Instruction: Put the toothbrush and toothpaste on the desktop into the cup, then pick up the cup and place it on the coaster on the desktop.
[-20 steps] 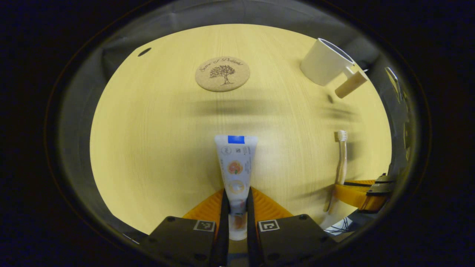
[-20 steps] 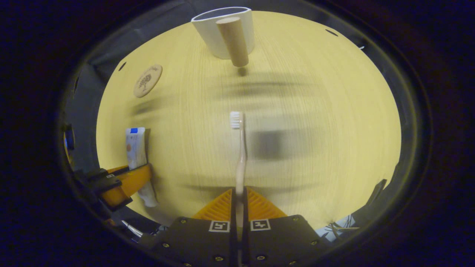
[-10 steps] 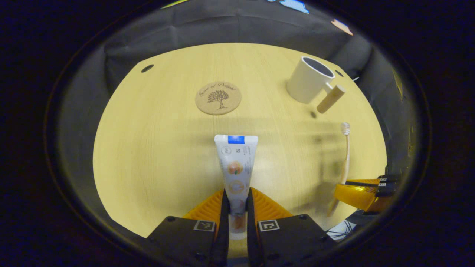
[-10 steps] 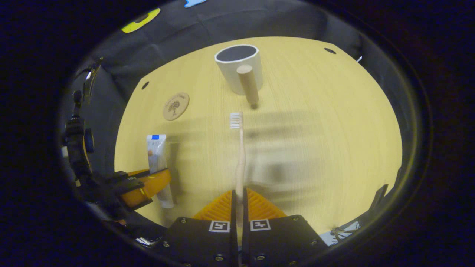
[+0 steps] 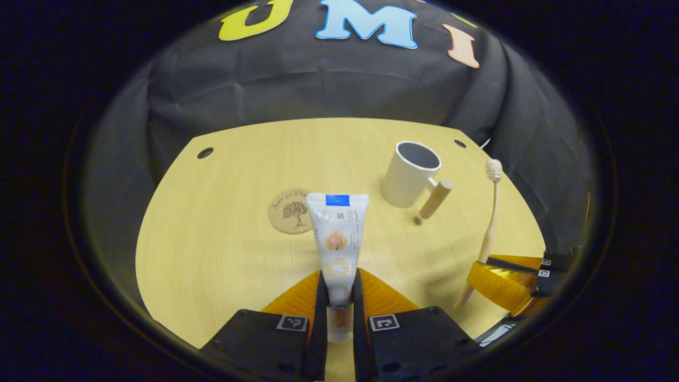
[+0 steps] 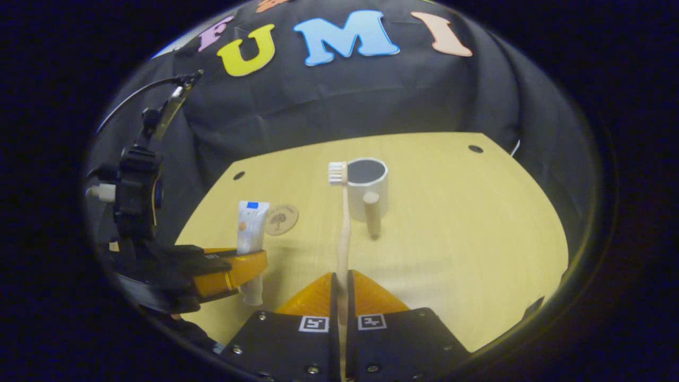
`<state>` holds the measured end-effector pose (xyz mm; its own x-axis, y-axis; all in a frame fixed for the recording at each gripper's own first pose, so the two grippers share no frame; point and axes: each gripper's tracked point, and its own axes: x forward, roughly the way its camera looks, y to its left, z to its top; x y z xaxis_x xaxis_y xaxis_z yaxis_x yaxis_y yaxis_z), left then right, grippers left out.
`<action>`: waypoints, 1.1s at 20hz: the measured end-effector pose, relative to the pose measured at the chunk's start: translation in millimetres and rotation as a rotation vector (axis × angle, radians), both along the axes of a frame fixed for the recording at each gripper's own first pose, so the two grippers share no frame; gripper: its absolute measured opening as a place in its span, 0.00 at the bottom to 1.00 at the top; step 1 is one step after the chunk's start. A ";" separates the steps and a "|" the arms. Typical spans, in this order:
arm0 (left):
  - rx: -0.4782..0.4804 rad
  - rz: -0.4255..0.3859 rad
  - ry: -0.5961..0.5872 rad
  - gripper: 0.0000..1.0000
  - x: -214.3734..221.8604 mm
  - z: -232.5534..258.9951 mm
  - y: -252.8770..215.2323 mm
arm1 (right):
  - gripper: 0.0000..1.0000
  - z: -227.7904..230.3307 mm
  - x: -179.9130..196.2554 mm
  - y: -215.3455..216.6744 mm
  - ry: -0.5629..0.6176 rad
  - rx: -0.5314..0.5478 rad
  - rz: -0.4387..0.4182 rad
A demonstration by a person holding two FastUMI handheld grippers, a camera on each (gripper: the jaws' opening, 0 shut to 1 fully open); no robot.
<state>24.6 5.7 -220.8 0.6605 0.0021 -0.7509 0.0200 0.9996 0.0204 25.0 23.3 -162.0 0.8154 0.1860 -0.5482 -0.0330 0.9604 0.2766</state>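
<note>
Now toothpaste (image 5: 336, 241) stands clamped in left hand-held gripper (image 5: 337, 289).

From my left gripper view, the toothpaste (image 5: 337, 239) covers the coaster's (image 5: 286, 211) right edge, and I can't read the print on either. I can't see inside the cup (image 5: 409, 173).

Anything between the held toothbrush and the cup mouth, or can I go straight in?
Nothing visible blocks it. The right gripper holds the toothbrush; bare desktop lies before the open, empty-looking cup.
</note>
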 end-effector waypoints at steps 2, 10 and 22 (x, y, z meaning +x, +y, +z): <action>-0.009 -0.012 -0.073 0.27 14.8 18.8 -3.4 | 0.05 22.0 14.6 -6.0 -0.108 -0.027 -0.015; -0.061 -0.042 -0.342 0.27 78.5 86.7 -24.0 | 0.05 85.8 75.1 -33.3 -0.404 -0.073 -0.072; -0.107 -0.039 -0.543 0.27 139.1 131.9 -40.8 | 0.05 88.7 170.0 -53.0 -0.532 -0.080 -0.063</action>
<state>163.7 -35.0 -88.9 0.9509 -0.0879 -0.2969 0.0722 0.9954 -0.0633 195.0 -29.7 -73.3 0.9925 0.1020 -0.0667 -0.0900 0.9825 0.1629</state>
